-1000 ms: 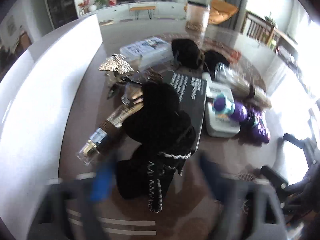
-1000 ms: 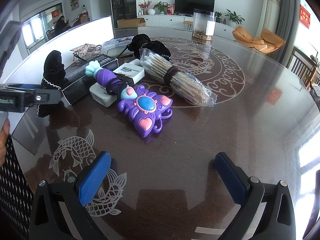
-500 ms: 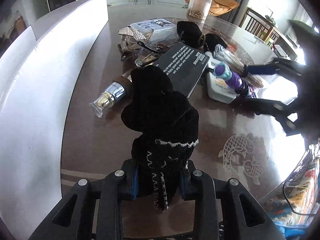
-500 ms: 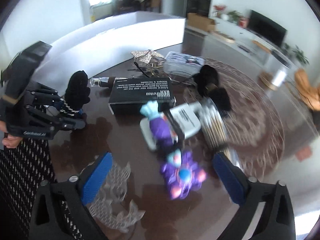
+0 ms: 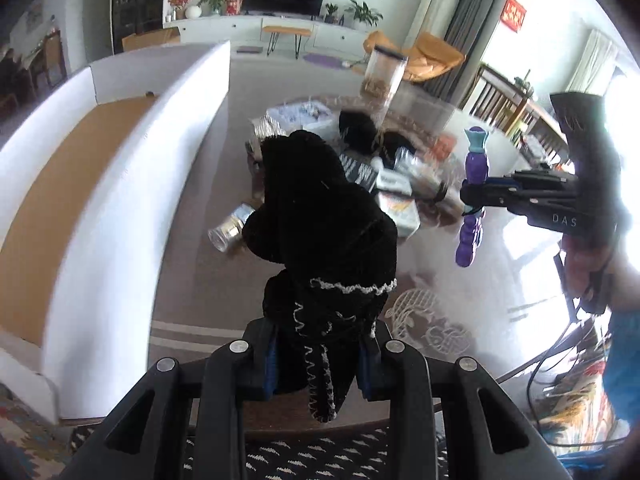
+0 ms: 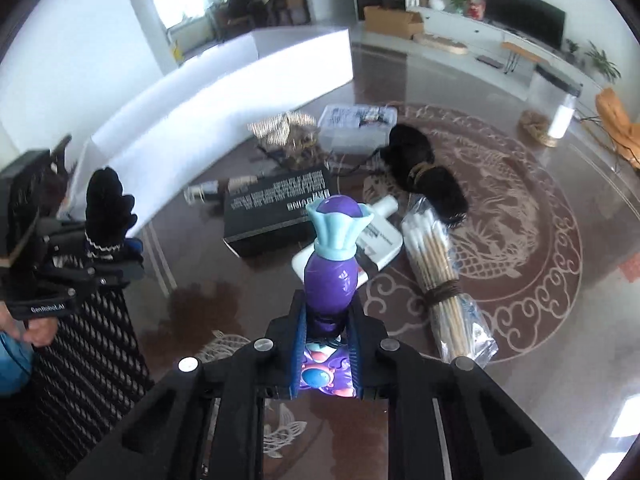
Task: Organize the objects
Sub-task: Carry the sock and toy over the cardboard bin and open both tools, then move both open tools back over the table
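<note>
My left gripper [image 5: 318, 360] is shut on the cuff of a black knitted glove [image 5: 316, 216] with white stitching, held upright above the table edge. The right wrist view shows the same glove [image 6: 106, 204] at far left. My right gripper [image 6: 326, 344] has its jaws closing, pads pressed on a purple toy wand [image 6: 332, 268] with a light-blue tip. The wand is lifted off the table, its butterfly head behind the fingers. From the left wrist the wand [image 5: 476, 164] hangs in the right gripper [image 5: 476, 196] at right.
A long white box [image 5: 132, 184] with a brown floor stands on the left. On the dark round table [image 6: 520, 208] lie a black carton [image 6: 276, 208], a white bottle [image 6: 380, 236], bagged sticks [image 6: 436, 272], black cloth items [image 6: 424, 168], a clear case [image 6: 356, 124] and a small gold-capped bottle [image 5: 230, 228].
The right gripper went from wide open above the toy wand to shut on it, and raised it off the table. The left gripper rose with the glove.
</note>
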Motion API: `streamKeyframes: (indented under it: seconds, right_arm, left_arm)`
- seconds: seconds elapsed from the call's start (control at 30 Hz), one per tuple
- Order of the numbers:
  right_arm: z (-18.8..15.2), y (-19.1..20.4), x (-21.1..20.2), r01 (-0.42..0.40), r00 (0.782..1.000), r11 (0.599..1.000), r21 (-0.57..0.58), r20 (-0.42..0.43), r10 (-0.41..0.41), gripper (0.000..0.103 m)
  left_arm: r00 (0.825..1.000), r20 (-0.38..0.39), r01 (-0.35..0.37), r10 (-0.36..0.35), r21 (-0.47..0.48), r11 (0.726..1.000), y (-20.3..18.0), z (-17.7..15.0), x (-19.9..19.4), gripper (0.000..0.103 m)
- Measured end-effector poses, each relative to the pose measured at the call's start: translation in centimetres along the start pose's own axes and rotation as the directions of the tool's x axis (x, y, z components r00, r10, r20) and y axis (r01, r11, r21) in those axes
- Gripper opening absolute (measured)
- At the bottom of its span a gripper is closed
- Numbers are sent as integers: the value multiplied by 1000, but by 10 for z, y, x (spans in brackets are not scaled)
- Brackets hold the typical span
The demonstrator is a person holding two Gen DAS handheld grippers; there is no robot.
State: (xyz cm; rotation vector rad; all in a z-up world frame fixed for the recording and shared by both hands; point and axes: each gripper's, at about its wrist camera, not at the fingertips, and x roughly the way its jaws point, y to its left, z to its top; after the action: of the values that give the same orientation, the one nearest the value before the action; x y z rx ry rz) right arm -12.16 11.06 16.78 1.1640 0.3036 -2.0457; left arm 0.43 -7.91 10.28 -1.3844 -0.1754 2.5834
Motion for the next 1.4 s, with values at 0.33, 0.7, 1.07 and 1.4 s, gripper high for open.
streamKeyframes:
  seconds: [0.33, 0.7, 1.07, 1.4]
  right_arm:
    - [108, 110, -46, -192, 948, 978, -86, 242, 207, 19]
    - [183, 229, 101, -265, 962, 963, -52, 52, 268, 23]
    - [146, 190, 44, -97, 969, 995, -14, 225, 98, 91]
    - [9, 56, 13, 182, 948, 961, 208, 223, -228, 94]
  left_arm:
    - [983, 108, -135, 151, -136, 981, 101, 42, -69, 29]
    - [888, -190, -457, 419, -259, 851, 231, 34, -27, 71]
    - [893, -103, -448, 437, -285, 847, 208, 24, -38, 80]
    - [978, 87, -175, 188, -142, 974, 76, 30, -57, 80]
